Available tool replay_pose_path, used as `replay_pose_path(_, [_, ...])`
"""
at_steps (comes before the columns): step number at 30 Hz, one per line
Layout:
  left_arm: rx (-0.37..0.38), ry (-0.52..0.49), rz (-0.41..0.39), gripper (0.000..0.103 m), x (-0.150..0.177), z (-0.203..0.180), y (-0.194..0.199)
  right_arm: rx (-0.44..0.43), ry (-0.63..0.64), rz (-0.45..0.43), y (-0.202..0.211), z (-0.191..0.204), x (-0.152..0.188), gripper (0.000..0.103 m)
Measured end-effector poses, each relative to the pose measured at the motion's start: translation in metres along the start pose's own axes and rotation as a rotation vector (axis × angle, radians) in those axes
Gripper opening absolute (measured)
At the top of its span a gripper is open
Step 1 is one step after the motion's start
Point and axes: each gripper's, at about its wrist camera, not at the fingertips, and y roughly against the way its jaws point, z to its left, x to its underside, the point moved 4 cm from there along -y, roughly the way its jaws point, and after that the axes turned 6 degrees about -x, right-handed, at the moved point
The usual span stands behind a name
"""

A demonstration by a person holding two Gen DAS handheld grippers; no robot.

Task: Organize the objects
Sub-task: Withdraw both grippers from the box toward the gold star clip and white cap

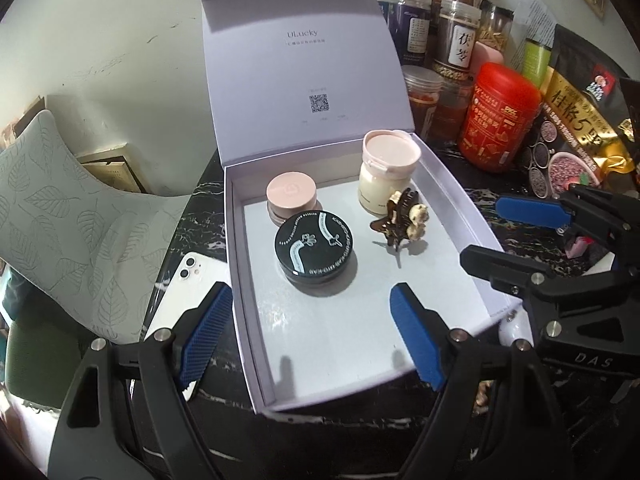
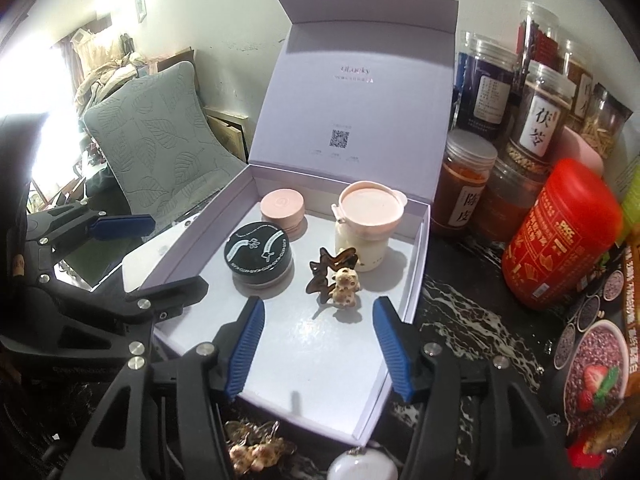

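An open pale lilac gift box (image 1: 448,184) (image 2: 416,264) sits on the dark marble table. Inside are a black round jar (image 1: 315,245) (image 2: 259,258), a pink-lidded jar (image 1: 291,193) (image 2: 282,205), a cream bottle with a pink cap (image 1: 386,172) (image 2: 368,224) and a brown hair claw with a bear charm (image 1: 402,220) (image 2: 334,276). My left gripper (image 1: 312,336) is open and empty over the box's near edge. My right gripper (image 2: 318,350) is open and empty, just short of the hair claw; it also shows in the left wrist view (image 1: 508,236).
A white phone (image 1: 180,292) lies left of the box. A red canister (image 1: 498,118) (image 2: 560,232), several clear jars (image 2: 532,120) and snack bags (image 1: 580,120) crowd the right. Another bear hair clip (image 2: 256,448) and a white round object (image 2: 362,466) lie in front of the box. A leaf-pattern cushion (image 1: 52,208) lies left.
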Motion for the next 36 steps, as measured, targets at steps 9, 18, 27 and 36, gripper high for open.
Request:
replay_pose_path(9, [0.003, 0.022, -0.028, 0.081, 0.012, 0.001, 0.027, 0.011, 0.006, -0.017, 0.023, 0.013, 0.009, 0.061])
replay_pose_path(18, [0.014, 0.021, -0.068, 0.081, 0.024, -0.003, 0.057, 0.024, 0.016, -0.042, 0.05, 0.022, 0.017, 0.061])
replay_pose_path(27, [0.04, 0.004, -0.09, 0.081, 0.034, -0.018, 0.077, 0.049, 0.009, -0.064, 0.077, 0.025, 0.033, 0.063])
replay_pose_path(36, [0.061, -0.009, -0.125, 0.086, 0.041, -0.032, 0.096, 0.095, -0.006, -0.094, 0.107, 0.023, 0.052, 0.067])
